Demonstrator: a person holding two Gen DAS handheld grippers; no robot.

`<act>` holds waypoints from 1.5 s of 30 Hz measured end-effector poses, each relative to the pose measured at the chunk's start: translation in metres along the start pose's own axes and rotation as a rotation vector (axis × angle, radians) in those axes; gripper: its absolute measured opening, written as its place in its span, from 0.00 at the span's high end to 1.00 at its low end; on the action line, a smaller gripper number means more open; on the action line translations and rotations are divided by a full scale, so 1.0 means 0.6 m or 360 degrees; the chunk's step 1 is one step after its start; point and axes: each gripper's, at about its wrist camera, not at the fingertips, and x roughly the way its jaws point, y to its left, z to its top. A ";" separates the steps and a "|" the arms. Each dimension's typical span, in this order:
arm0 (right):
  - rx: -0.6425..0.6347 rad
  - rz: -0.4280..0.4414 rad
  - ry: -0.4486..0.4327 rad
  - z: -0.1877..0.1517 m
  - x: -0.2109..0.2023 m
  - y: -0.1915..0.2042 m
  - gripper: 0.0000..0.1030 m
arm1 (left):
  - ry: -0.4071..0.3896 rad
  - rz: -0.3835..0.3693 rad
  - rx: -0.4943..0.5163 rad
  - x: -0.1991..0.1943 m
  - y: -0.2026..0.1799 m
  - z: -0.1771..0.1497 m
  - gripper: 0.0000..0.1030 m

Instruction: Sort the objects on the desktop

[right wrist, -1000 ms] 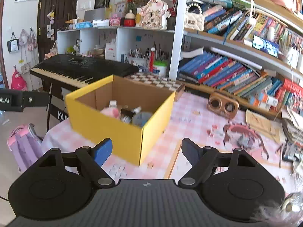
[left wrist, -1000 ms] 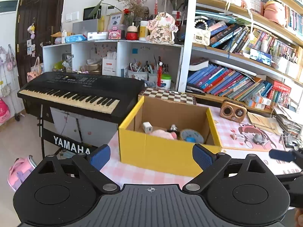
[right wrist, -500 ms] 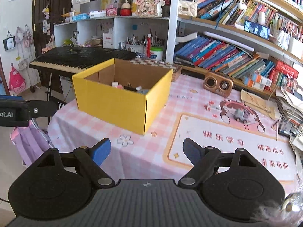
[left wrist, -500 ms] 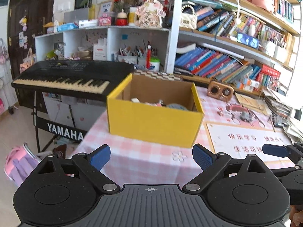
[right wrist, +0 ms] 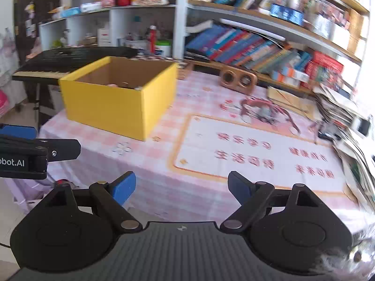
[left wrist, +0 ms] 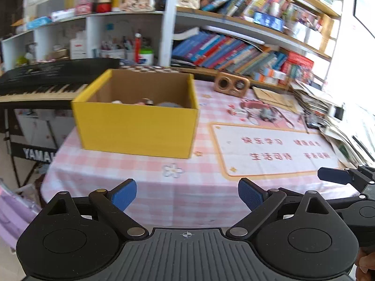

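On checked cloth (left wrist: 150,182): yellow cardboard box (left wrist: 138,128); both tongs (left wrist: 186,194) (right wrist: 181,188) released, empty.

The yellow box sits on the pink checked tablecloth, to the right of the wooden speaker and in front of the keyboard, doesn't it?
Not quite: the yellow box sits to the left of the wooden speaker, as the left wrist view shows. It is on the pink checked tablecloth, in front of the keyboard.
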 end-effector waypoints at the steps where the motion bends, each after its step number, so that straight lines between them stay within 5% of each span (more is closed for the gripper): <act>1: 0.0017 -0.0021 0.0006 -0.003 -0.001 -0.008 0.17 | 0.0007 -0.0017 0.0010 0.004 -0.007 0.001 0.07; 11: 0.0137 -0.0152 0.0057 -0.024 -0.004 -0.075 0.17 | 0.0070 -0.0162 0.0119 0.045 -0.074 0.011 0.07; 23: 0.0194 -0.0165 0.0139 -0.024 0.033 -0.143 0.17 | 0.0165 -0.0204 0.0153 0.107 -0.136 0.027 0.07; 45: 0.0147 -0.0048 0.0224 0.040 0.171 -0.332 0.17 | 0.0215 -0.0041 0.0039 0.262 -0.240 0.101 0.07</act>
